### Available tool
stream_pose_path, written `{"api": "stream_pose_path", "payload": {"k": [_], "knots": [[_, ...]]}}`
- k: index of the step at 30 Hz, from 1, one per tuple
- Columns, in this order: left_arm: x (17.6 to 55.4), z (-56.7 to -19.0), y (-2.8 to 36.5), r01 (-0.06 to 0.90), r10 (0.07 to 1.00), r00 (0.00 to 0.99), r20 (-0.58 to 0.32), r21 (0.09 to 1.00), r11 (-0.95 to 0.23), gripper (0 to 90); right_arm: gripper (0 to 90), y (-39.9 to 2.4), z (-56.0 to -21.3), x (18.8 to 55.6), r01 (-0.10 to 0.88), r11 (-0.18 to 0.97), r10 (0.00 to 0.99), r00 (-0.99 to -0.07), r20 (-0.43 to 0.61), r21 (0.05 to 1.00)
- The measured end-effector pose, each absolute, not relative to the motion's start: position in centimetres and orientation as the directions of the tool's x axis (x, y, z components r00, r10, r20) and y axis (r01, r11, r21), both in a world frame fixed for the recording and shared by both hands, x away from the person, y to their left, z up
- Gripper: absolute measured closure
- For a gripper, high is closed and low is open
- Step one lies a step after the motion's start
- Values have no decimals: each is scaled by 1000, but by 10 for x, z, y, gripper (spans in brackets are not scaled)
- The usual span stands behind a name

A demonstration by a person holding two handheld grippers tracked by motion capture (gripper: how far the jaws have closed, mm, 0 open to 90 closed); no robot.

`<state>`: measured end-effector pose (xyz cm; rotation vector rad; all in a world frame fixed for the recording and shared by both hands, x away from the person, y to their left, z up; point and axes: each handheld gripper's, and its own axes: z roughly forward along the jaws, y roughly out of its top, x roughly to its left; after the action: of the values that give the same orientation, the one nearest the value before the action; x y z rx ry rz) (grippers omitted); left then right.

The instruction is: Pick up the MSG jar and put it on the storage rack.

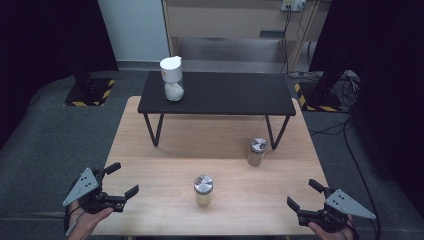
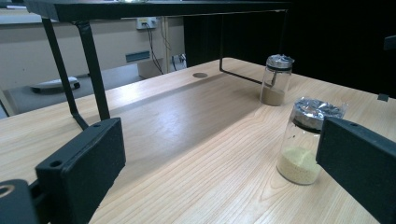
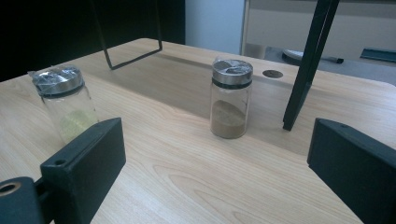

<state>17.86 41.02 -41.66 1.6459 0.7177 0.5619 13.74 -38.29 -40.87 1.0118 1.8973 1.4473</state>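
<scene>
— Nearest to the high camera, what's there?

— Both grippers, at the near edge of the wooden table (image 1: 150, 150). Left gripper (image 1: 122, 180) is at the near left corner, right gripper (image 1: 306, 194) at the near right. Each is held in a hand, jaws spread wide, nothing between them, nothing touched.

— And the jars?

— Two small glass jars with metal lids. Near jar (image 1: 203, 189) stands upright at the near middle, between the grippers and apart from both; it holds pale yellow grains at the bottom. Far jar (image 1: 257, 152) stands upright farther back and to the right, near the right leg of the black shelf (image 1: 220, 95); it holds brown powder.

— Anything on that shelf?

— A white-capped bottle (image 1: 172, 79) at its left end, with white contents.

— What do the gripper views add?

— The left gripper view has the near jar (image 2: 304, 140) just past its right jaw. The right gripper view has the far jar (image 3: 229, 98) between its jaws but well ahead.
</scene>
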Motion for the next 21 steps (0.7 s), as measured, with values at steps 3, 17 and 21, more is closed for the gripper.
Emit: {"api": "stream_pose_path", "payload": {"k": [3, 17, 21], "knots": [[177, -420, 412, 153, 722, 691, -23, 982, -115, 5, 49, -383, -409, 138, 238, 141, 821, -570, 21, 961], [174, -428, 418, 179, 715, 698, -34, 975, -128, 4, 49, -383, -409, 138, 239, 140, 821, -570, 22, 961], [174, -430, 420, 176, 715, 698, -39, 977, -119, 2, 49, -383, -409, 138, 237, 139, 820, -573, 22, 961]]}}
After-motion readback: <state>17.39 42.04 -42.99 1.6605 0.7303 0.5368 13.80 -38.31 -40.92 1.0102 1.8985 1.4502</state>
